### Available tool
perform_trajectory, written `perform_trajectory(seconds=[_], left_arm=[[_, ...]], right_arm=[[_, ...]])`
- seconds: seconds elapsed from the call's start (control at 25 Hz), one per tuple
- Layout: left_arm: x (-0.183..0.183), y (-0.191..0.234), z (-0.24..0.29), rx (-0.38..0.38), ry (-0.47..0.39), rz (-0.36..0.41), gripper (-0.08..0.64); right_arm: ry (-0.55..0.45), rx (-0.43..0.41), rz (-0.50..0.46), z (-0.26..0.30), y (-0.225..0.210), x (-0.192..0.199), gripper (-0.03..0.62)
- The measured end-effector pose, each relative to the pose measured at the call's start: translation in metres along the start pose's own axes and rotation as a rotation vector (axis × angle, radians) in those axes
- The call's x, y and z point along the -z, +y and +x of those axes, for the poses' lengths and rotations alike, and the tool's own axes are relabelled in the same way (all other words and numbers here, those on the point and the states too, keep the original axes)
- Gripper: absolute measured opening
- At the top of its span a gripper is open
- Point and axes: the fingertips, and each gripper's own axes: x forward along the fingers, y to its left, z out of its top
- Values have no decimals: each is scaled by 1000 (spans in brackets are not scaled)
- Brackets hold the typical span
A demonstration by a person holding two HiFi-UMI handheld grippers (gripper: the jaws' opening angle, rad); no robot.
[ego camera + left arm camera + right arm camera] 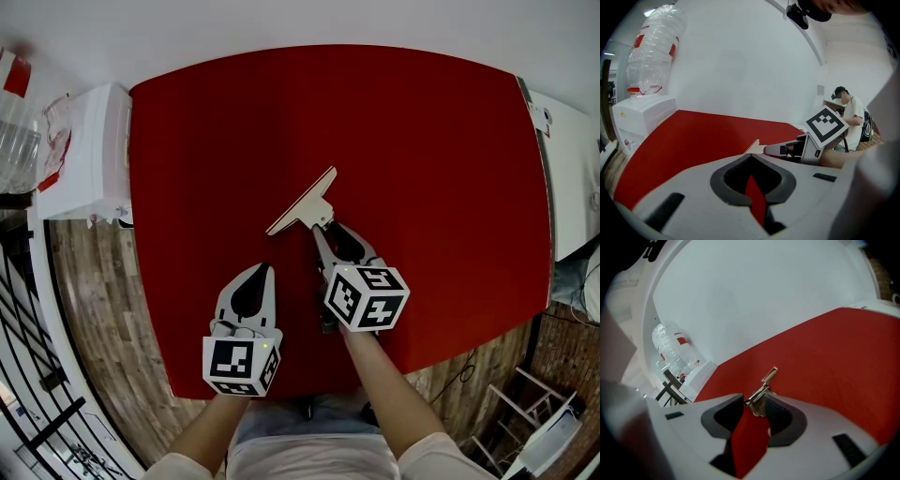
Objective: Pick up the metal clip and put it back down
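Red table fills most of the head view, with wood floor around it and a white cabinet butted against the left edge. A big water bottle sits on top of that.

The clip is lying flat around the middle of the table. Its wide plate points toward the far left corner and its handle end points back toward the near edge.

The right gripper is low, right at that handle end. In its own view the fingers stand well apart with the handle sitting in the gap between them, closer to the right-hand pad, and nothing is squeezing it.

The left gripper is parked nearer the near edge, just left of the right one. Its fingers are together with nothing in them, so it's basically a spectator.

As for the step, the clip is down on the table with loose fingers around it. That could be the moment before the pinch or the set-down being finished; I honestly can't say which.

If it's the grab, next is closing squarely on the handle and lifting straight up. If it's the release, the gripper should back out along its own line toward the near edge, so the pad nearest the handle doesn't drag the clip along.
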Motion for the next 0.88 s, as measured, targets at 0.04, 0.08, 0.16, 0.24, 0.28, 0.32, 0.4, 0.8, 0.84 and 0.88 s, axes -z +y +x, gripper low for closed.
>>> perform_trajectory(seconds=[0.04,0.08,0.16,0.24,0.28,0.32,0.4,0.8,0.84,0.88], left_arm=[[1,1,0,-1,2,1,6],[1,2,1,-2,3,2,6],[2,5,1,-5,6,3,6],[2,6,1,-8,8,2,6],[2,6,2,-8,9,1,6],[2,6,2,-8,9,1,6],[2,6,3,-6,9,1,6],[3,10,7,-10,14,-2,6],[4,11,7,-11,15,-2,6],[4,12,7,-12,16,-3,6]], right_arm=[[1,-5,1,2,1,-1,120],[3,-11,1,5,3,-2,120],[9,-24,12,9,6,-3,120],[8,-35,42,12,7,-5,120],[6,-40,59,13,8,-6,120],[4,-45,73,14,9,-7,120],[5,-53,96,17,11,-9,120],[-12,-87,163,27,10,-11,117],[-14,-98,175,28,10,-12,110],[-18,-110,192,28,11,-13,98]])
